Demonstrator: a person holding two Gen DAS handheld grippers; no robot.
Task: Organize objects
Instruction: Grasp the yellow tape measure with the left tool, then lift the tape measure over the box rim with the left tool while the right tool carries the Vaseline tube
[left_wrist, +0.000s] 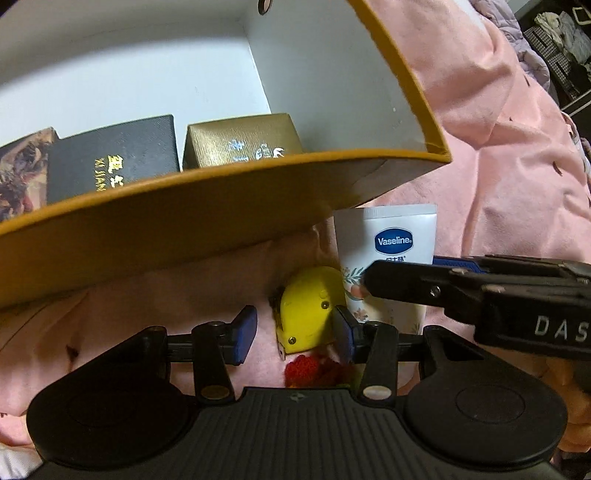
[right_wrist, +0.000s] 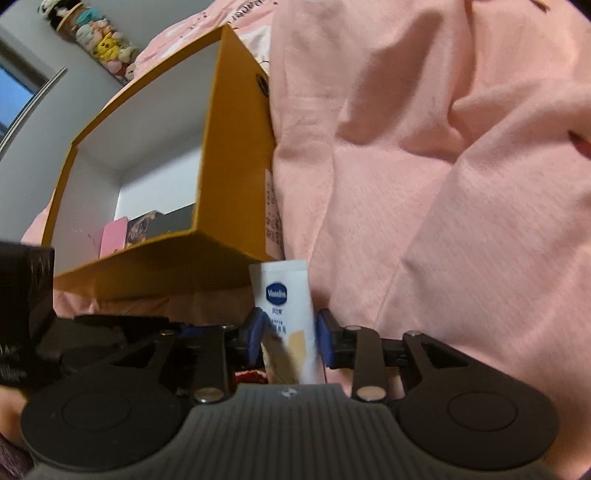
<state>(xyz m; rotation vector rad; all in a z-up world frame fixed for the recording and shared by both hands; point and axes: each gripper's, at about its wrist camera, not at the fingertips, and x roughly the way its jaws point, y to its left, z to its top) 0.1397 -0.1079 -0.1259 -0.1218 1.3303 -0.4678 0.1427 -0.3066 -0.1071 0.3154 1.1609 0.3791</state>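
Note:
A white Vaseline tube (right_wrist: 286, 306) stands between the blue pads of my right gripper (right_wrist: 286, 336), which is shut on it; the tube also shows in the left wrist view (left_wrist: 388, 251) with the right gripper's fingers (left_wrist: 406, 282) across it. A yellow tape measure (left_wrist: 306, 306) lies on the pink bedding, inside my open left gripper (left_wrist: 295, 328), against its right pad (left_wrist: 343, 328) and apart from the left pad. A mustard box (left_wrist: 184, 221) with a white inside sits just beyond, holding a black box (left_wrist: 110, 162), a gold box (left_wrist: 240, 138) and a patterned box (left_wrist: 22, 170).
Pink bedding (right_wrist: 443, 184) with folds surrounds everything. A red fuzzy thing (left_wrist: 314, 369) lies under the left gripper. A pink item (right_wrist: 114, 234) shows inside the box in the right wrist view. Plush toys (right_wrist: 99, 40) sit far back left. Dark shelving with clothes (left_wrist: 561, 40) is at far right.

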